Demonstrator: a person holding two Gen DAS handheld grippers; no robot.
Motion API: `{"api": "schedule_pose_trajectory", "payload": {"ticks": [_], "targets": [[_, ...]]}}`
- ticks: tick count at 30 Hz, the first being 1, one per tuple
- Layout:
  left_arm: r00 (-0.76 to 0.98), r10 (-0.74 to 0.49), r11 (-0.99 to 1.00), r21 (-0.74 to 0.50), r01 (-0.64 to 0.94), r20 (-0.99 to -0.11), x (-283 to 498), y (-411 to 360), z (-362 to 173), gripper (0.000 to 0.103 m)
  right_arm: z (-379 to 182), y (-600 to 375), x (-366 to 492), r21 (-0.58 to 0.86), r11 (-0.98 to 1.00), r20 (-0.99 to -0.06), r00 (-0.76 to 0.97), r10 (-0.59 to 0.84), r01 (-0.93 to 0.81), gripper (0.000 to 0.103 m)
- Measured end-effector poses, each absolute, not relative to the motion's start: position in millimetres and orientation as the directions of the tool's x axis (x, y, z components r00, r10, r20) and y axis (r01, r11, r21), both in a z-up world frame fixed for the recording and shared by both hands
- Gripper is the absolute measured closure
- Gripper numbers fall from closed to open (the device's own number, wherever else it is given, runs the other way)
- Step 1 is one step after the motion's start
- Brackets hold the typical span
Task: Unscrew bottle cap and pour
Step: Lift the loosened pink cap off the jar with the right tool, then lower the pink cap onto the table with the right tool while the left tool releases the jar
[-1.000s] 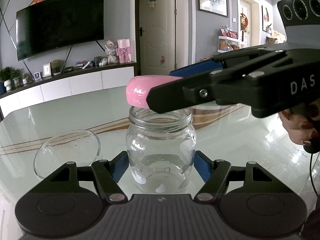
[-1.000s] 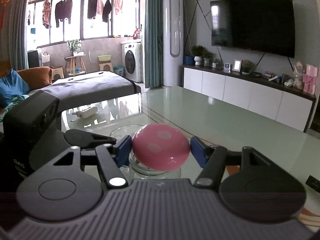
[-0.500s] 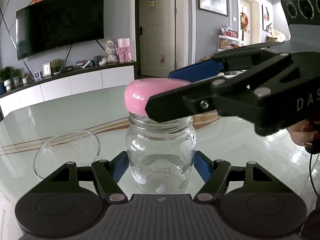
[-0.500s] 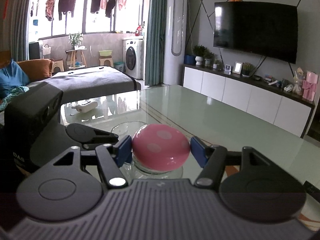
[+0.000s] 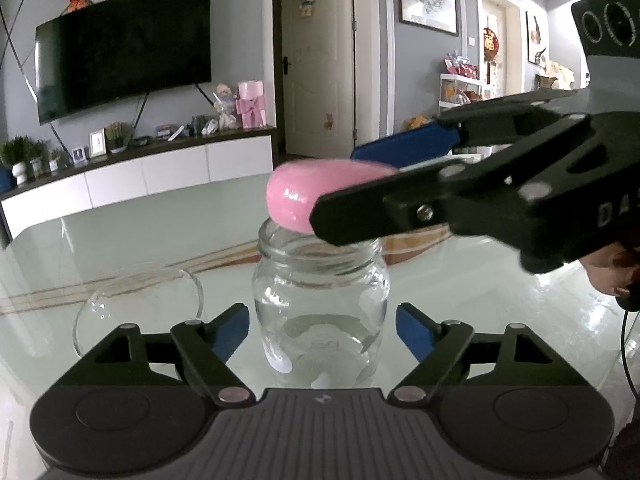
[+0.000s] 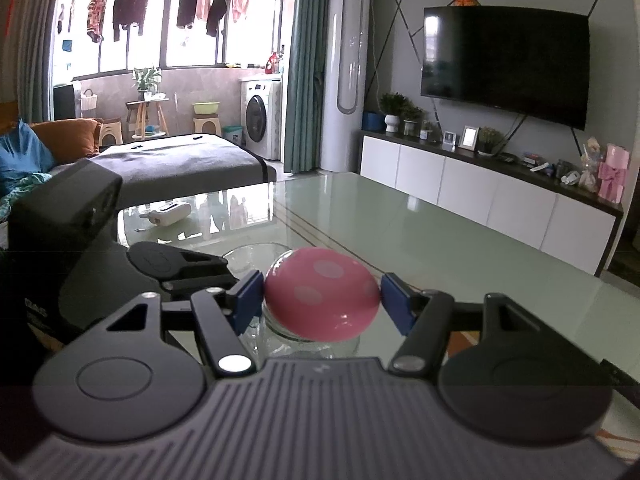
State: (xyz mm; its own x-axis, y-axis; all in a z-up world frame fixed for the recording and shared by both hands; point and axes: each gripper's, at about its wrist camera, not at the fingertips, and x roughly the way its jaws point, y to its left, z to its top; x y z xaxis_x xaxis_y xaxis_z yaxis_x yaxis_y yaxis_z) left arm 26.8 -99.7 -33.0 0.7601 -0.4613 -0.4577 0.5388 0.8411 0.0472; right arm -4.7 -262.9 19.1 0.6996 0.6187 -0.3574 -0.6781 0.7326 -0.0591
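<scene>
So the glass jar (image 5: 320, 312) is standing upright on the glossy green glass counter (image 5: 480, 292), sitting right between the blue pads of the left gripper (image 5: 322, 330). The left fingers (image 5: 230, 332) are on either side of the jar near its lower half, and there's a visible sliver of gap on the right side, so I honestly can't tell if they're actually squeezing it or just bracketing it. The right gripper (image 6: 322, 300) has its fingers (image 6: 250, 300) clamped on the pink cap (image 6: 320, 300), one blue pad pressed against each side. It's a rounded, mushroom-looking lid with paler spots on top. From the left wrist view the cap (image 5: 316, 196) is clear of the threads and tilted, with its lower edge just about at the jar's rim on the left side, and the jar's mouth showing open underneath. The jar looks like it has some clear liquid in the bottom, though it's hard to be sure through the glass. There's an empty-looking clear glass bowl (image 5: 136, 308) on the counter just to the left of the jar, near but not touching it. A bit of the person's hand (image 5: 612, 272) shows behind the right gripper at the far right edge.
</scene>
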Motion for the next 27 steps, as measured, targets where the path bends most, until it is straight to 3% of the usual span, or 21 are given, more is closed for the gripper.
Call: {"api": "schedule_pose_trajectory", "payload": {"ticks": [7,11,27], "targets": [[0.760,-0.448,0.848,0.045,0.528,-0.471,25.4,-99.4,-34.3,0.017,20.1,-266.6,-7.1,-0.051,0.742,-0.342,0.709,0.616,-0.669,0.038],[0.757,-0.442,0.854,0.031,0.519,-0.482,21.9,-96.2,-32.5,0.007,19.5,-267.4,-9.7,-0.048,0.747,-0.337,0.715,0.612,-0.663,0.038],[0.726,-0.381,0.887,-0.003,0.462,-0.572,-0.2,-75.2,-36.4,0.007,11.7,-286.1,-30.6,-0.019,0.804,-0.320,0.766,0.558,-0.594,0.038]]}}
